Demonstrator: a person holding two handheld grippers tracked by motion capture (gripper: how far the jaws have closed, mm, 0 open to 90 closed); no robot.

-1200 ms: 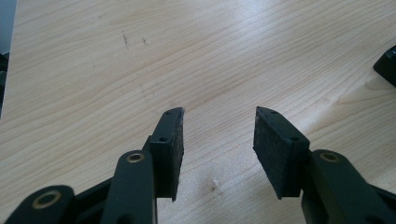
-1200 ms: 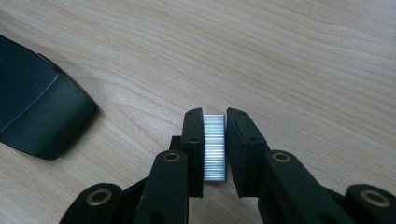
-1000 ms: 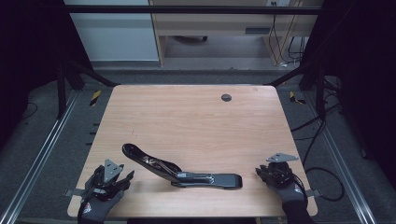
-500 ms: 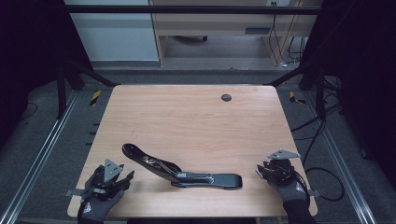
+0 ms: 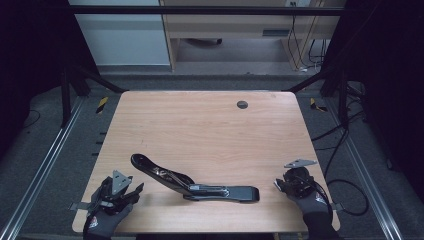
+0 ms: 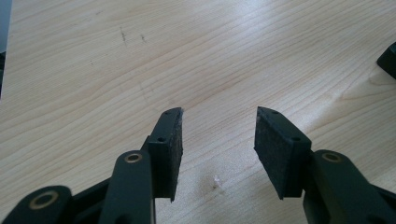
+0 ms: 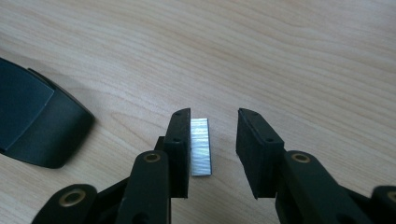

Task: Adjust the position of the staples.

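In the high view the open stapler [image 5: 192, 183] lies lower centre on the table [image 5: 200, 125], nearer the right gripper [image 5: 285, 186] than the left gripper [image 5: 131, 192]; in the left gripper view the fingers [image 6: 170, 149] stand part-open, empty; in the right gripper view fingers [image 7: 180, 144], just opening wide, flank a staple strip [image 7: 201, 147] lying lengthwise between them, unpinched.

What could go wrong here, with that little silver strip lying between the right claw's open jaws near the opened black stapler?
The staple strip lies flat on the table, beside one pad of the right gripper, whose jaws have just been opening. Being thin and flat, it may slip or snap when pinched. The stapler lies hinged open and unheld; a nudge while loading could push it away. The left gripper, open over bare wood, is not steadying it.
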